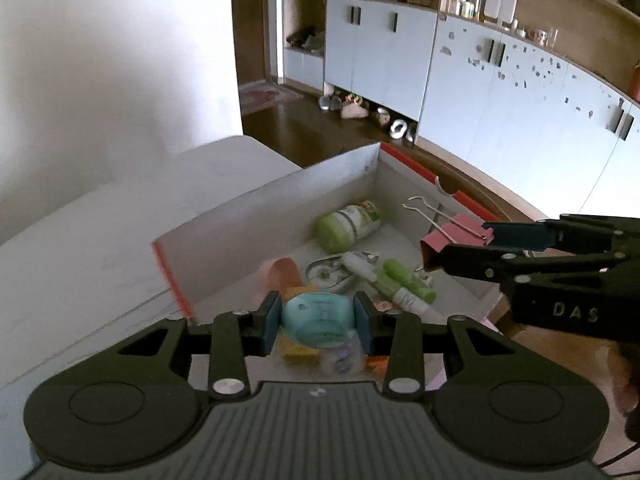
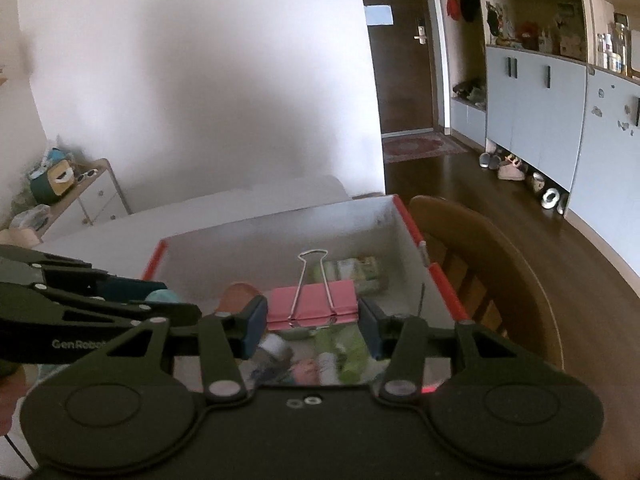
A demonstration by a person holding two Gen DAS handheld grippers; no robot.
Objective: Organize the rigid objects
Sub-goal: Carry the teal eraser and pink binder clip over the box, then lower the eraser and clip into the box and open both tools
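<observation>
My left gripper (image 1: 318, 320) is shut on a teal round-lidded clear container (image 1: 318, 318) and holds it over the near end of a white box with red edges (image 1: 280, 196). My right gripper (image 2: 314, 320) is shut on a pink binder clip (image 2: 312, 304) with silver wire handles, above the same box (image 2: 280, 224). The clip (image 1: 456, 234) and right gripper also show at the right of the left wrist view. Inside the box lie a green-capped bottle (image 1: 348, 224), green and white tubes (image 1: 400, 280) and a pink cup (image 1: 280, 274).
The box sits on a white table (image 1: 100, 240). A wooden chair (image 2: 480, 248) stands to the right of the box. Beyond are a dark wood floor, pale blue cabinets (image 1: 480, 92) with shoes beneath, and a white wall on the left.
</observation>
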